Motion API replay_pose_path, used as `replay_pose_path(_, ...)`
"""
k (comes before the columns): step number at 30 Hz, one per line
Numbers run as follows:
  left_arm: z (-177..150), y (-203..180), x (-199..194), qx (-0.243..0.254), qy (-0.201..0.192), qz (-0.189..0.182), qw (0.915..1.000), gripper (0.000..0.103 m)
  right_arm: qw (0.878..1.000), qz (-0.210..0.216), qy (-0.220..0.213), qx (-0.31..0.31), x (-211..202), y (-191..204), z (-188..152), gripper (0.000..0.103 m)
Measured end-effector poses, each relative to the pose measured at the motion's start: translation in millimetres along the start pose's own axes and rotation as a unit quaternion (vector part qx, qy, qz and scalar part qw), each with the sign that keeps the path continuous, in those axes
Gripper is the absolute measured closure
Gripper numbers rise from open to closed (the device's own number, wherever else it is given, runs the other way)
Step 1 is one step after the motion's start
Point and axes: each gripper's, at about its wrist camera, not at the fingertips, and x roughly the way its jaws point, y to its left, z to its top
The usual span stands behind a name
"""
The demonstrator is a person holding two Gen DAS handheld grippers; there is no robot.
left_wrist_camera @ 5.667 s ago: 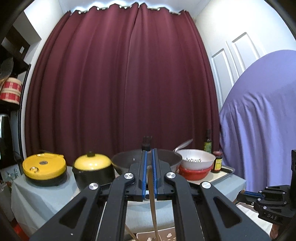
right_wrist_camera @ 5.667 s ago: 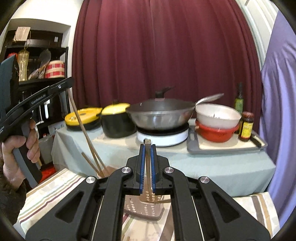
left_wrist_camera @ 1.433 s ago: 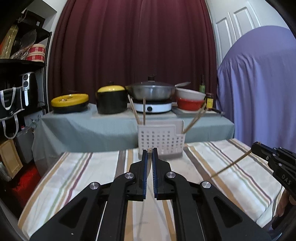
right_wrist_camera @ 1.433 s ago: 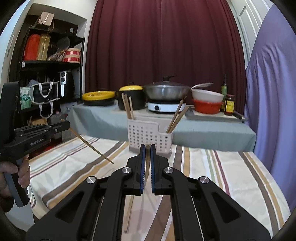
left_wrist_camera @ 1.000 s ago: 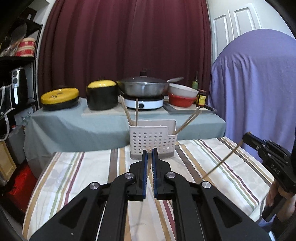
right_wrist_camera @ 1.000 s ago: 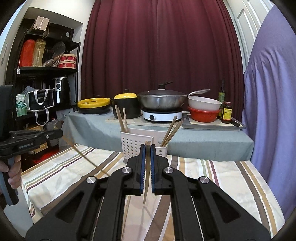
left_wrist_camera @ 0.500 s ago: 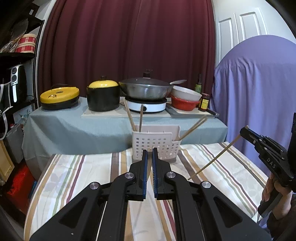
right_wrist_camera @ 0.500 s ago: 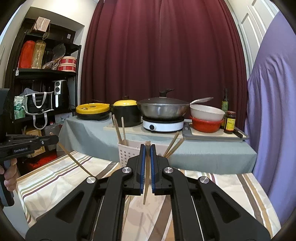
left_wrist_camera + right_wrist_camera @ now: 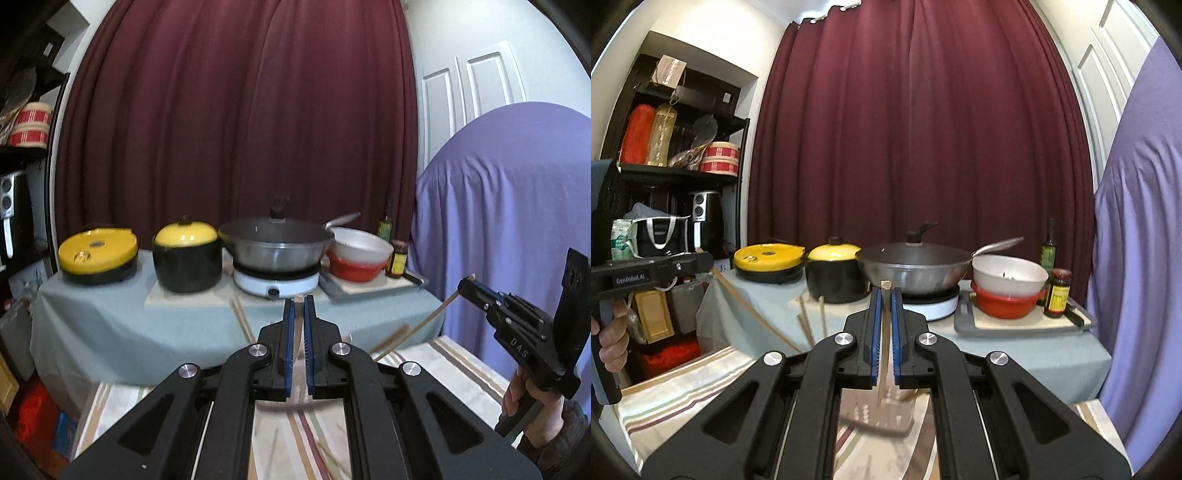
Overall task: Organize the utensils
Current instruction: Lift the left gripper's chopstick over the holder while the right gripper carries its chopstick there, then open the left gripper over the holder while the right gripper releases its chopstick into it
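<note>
My left gripper [image 9: 299, 303] is shut on a thin wooden chopstick [image 9: 298, 296] whose tip pokes up between the blue pads. My right gripper [image 9: 885, 292] is likewise shut on a chopstick [image 9: 884, 332]. Each gripper shows in the other's view: the right gripper [image 9: 466, 284] at the right with its chopstick [image 9: 417, 325] slanting down-left, the left gripper [image 9: 703, 261] at the left with its chopstick [image 9: 753, 314] slanting down-right. The white perforated basket [image 9: 879, 417] sits blurred below the right jaws. Chopsticks [image 9: 805, 323] stand in it.
Striped cloth [image 9: 676, 391] covers the near table. Behind it a grey-green clothed table [image 9: 110, 321] carries yellow-lidded pots [image 9: 186, 258], a wok [image 9: 275, 247] on a hot plate, stacked bowls [image 9: 360, 254] and bottles. Dark shelves [image 9: 672, 177] stand left, a purple-draped shape [image 9: 509, 206] right.
Both grippers have risen with their chopsticks and closed in on the basket. The basket has dropped low in both views, largely behind the jaws.
</note>
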Motion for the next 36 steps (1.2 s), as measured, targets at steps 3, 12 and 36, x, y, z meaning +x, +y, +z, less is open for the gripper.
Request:
replay_pose_path(3, 12, 1, 14, 0.007, -0.006, 0.002, 1.0000, 0.098, 1.000, -0.003, -0.005, 0.003, 14, -8, 9, 0.097)
replay_pose_path(12, 7, 9, 66, 0.013, 0.038, 0.007, 0.9992, 0.098, 1.000, -0.011, 0.020, 0.011, 60, -21, 1, 0.097)
replay_pose_path(36, -47, 2, 77, -0.002, 0.072, 0.013, 0.9973, 0.055, 0.997, -0.015, 0.069, 0.020, 49, -6, -46, 0.068)
